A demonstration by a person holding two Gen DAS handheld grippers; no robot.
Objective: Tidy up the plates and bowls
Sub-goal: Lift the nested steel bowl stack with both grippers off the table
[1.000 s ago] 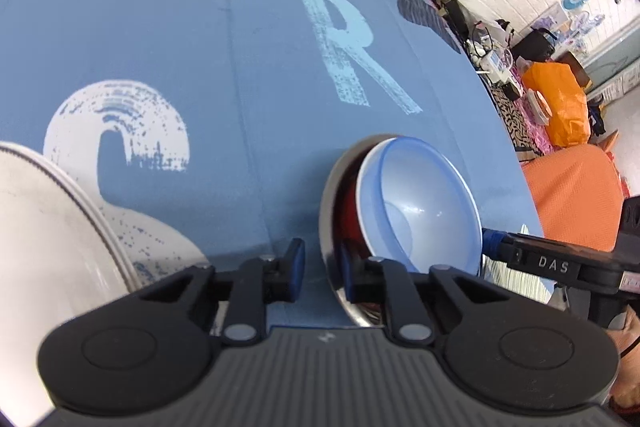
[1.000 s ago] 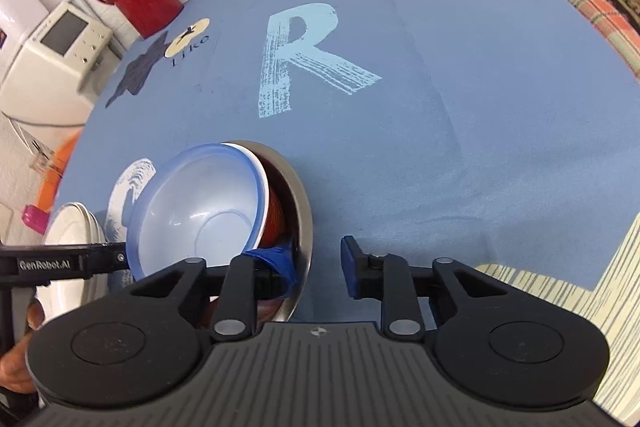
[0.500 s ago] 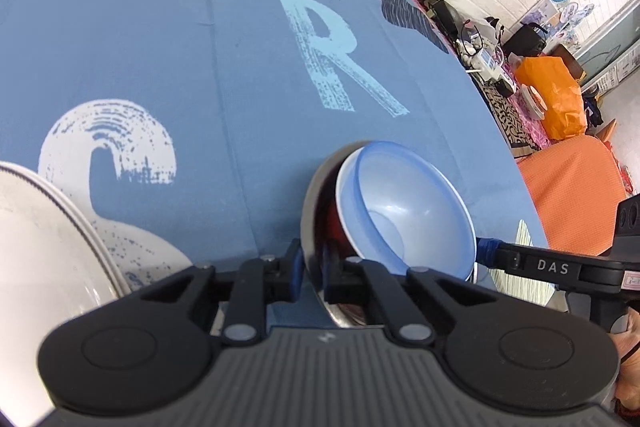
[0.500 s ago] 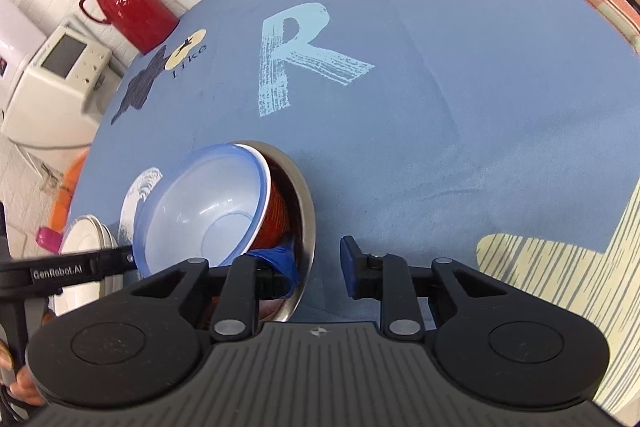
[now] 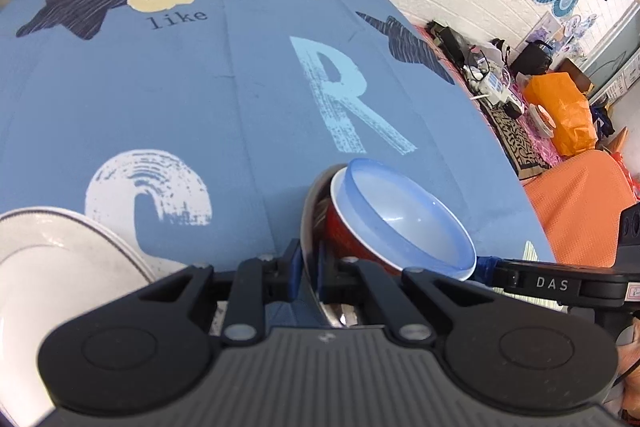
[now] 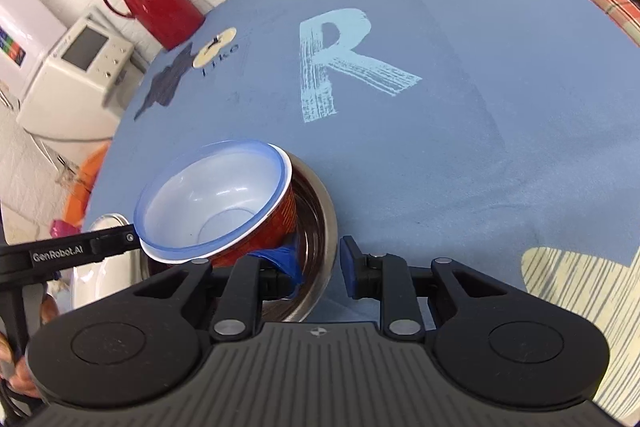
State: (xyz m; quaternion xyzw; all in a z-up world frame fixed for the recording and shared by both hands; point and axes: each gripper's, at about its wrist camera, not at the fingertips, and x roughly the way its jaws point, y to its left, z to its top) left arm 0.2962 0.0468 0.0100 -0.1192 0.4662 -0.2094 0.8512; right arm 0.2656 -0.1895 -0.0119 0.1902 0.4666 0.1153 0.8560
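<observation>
A steel bowl [image 5: 310, 211] [image 6: 320, 227] holds a red bowl [image 5: 340, 235] [image 6: 276, 223] with a light blue bowl [image 5: 404, 219] [image 6: 216, 203] nested in it; the stack sits tilted. My left gripper [image 5: 309, 267] is shut on the steel bowl's near rim. My right gripper [image 6: 321, 261] is open and straddles the opposite rim, one finger inside the bowl and one outside. A white plate [image 5: 52, 267] [image 6: 96, 275] lies just left of the stack.
A blue printed tablecloth [image 5: 200, 99] covers the table. A red thermos [image 6: 152, 7] and a white appliance [image 6: 76, 67] stand at the far left edge. An orange-covered seat [image 5: 576, 203] and a cluttered side surface [image 5: 492, 75] lie to the right.
My left gripper closed from open onto the steel bowl's rim. Both views now sit higher and the bowl stack has tipped. The right gripper stayed open.
</observation>
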